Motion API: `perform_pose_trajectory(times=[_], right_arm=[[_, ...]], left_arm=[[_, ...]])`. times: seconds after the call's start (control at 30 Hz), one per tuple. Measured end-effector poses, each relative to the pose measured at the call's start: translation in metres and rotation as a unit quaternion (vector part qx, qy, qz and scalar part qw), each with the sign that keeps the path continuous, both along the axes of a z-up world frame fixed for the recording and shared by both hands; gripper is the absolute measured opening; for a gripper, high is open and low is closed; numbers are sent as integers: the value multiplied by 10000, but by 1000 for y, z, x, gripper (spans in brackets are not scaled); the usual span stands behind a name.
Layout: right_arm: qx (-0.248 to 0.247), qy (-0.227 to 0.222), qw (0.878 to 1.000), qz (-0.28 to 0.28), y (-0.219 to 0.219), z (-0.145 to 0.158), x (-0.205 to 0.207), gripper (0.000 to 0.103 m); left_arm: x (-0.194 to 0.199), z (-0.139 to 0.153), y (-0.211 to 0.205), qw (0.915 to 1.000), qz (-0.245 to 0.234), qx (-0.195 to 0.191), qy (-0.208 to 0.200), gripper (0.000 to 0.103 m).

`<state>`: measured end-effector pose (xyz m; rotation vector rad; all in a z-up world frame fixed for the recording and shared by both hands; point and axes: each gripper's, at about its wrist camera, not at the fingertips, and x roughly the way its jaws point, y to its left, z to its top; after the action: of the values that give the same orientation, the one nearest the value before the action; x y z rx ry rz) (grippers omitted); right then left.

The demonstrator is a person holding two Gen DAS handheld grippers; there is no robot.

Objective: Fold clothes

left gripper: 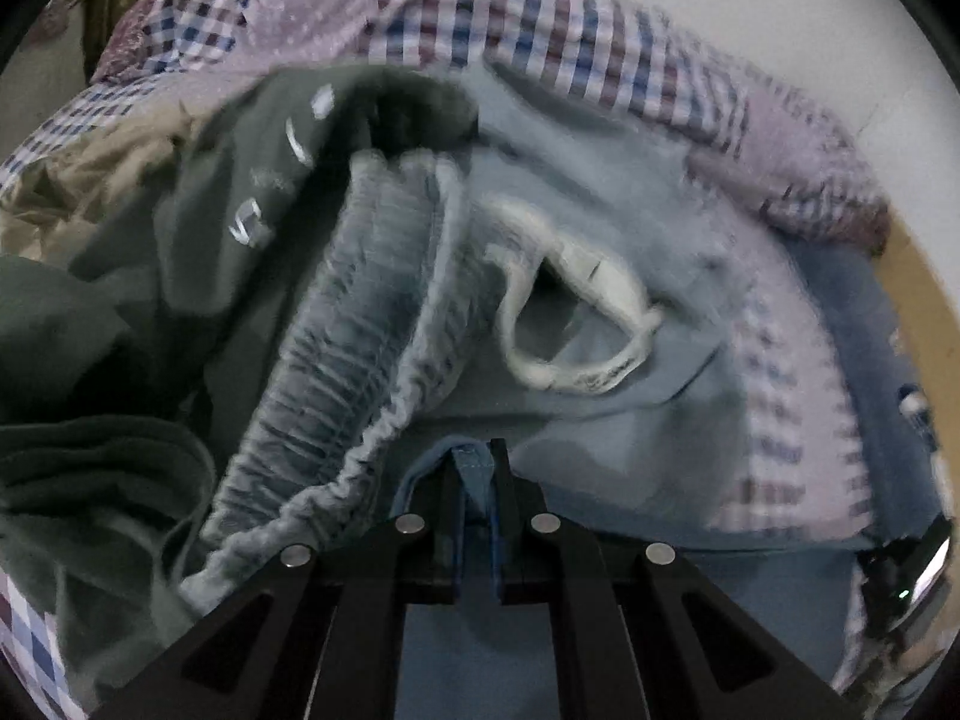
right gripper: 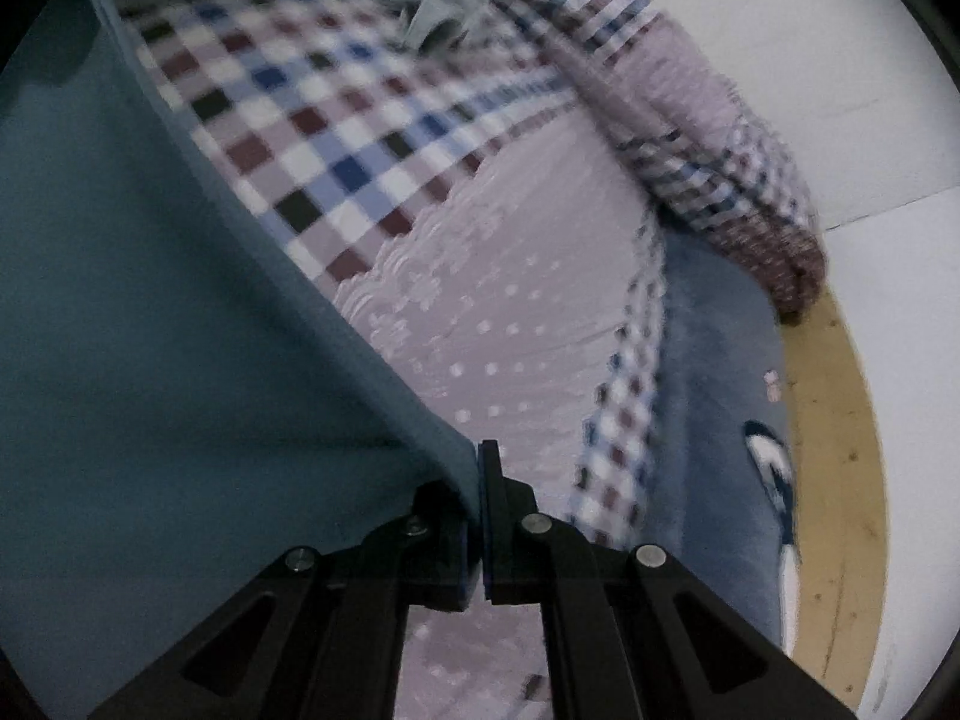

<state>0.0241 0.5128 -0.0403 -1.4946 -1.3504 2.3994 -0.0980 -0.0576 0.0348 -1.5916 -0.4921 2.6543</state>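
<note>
- Blue garment [left gripper: 630, 420], a light blue-grey piece of clothing, lies spread over a checked bedspread [left gripper: 540, 18] on a bed, with both grippers pinching its edge.
- Left gripper [left gripper: 474, 468] is clenched on a hem fold of the blue garment; a strip of blue cloth shows between its black fingers [left gripper: 507, 480].
- Right gripper [right gripper: 477, 480] is clamped on the same cloth's edge, which runs up and to the left from the jaws as a taut teal sheet filling the left half of that view.
- Only the left wrist view shows the garment's inside: a gathered elastic waistband [left gripper: 348, 324], a white drawstring loop [left gripper: 570, 312] and a white sewn-in label [left gripper: 591, 267]; any print on the label is too blurred to read.
- Only the left view shows a dark green garment [left gripper: 198, 210] just beside the waistband, bearing white lettering that is blurred and unreadable.
- A tan cloth [left gripper: 90, 180] lies at the far left of that view.
- Only the right wrist view shows the bedspread's pale pink dotted panel [right gripper: 480, 312] with a scalloped border, plainly and close up.
- Both views show a blue mat [right gripper: 720, 372] with a white and dark motif, lying against a wooden floor strip [right gripper: 828, 450] and a white wall [right gripper: 840, 90].
</note>
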Motion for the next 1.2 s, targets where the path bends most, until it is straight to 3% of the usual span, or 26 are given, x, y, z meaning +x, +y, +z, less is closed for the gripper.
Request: perform_pose_trajectory(times=[0.17,0.2,0.23,0.33,0.5,0.53,0.57,0.6,0.63,0.67,0.77,0.9,0.97,1.03,1.2], right_arm=[[6,-299,9993,-245,6,-37,-19,3],[-1,-259,9991,-335,8,-39,-22,10],[2,-193,9989,-428,10,-39,-24,25],[83,223,9965,-800,20,-33,-28,53],[13,682,9851,-1580,44,-14,-27,55],[-152,810,9820,-1699,47,-6,-23,55],[-439,938,9784,-1792,48,4,-17,56],[-814,1031,9748,-1802,46,14,-11,56],[-1187,1066,9727,-1683,39,22,-3,57],[-1537,1071,9707,-1502,29,30,5,57],[-1918,1050,9719,-870,-18,41,24,60],[-2453,785,9661,154,-99,47,43,69],[-2546,642,9633,562,-139,44,44,72],[-2611,442,9607,833,-177,35,37,72],[-2348,254,9646,1174,-245,10,16,72]], left_arm=[[-5,-19,-2,10000,-3,86,-14,5],[-5,-20,-4,9999,-16,142,-7,5],[-5,-19,-6,9998,-32,205,-3,5],[2,-11,-16,9982,-43,592,121,6],[33,12,-40,9918,-24,1180,492,13],[42,17,-44,9911,-10,1198,589,20],[52,23,-49,9907,40,1152,729,39],[63,28,-53,9900,106,1095,883,49],[74,33,-58,9882,161,1117,1033,64],[85,37,-64,9858,209,1179,1181,69],[118,50,-82,9781,326,1333,1567,70],[166,56,-87,9747,271,1355,1759,75],[196,51,-86,9710,238,1552,1801,82],[225,46,-85,9670,204,1748,1843,82],[265,23,-74,9712,-83,1830,1526,82]])
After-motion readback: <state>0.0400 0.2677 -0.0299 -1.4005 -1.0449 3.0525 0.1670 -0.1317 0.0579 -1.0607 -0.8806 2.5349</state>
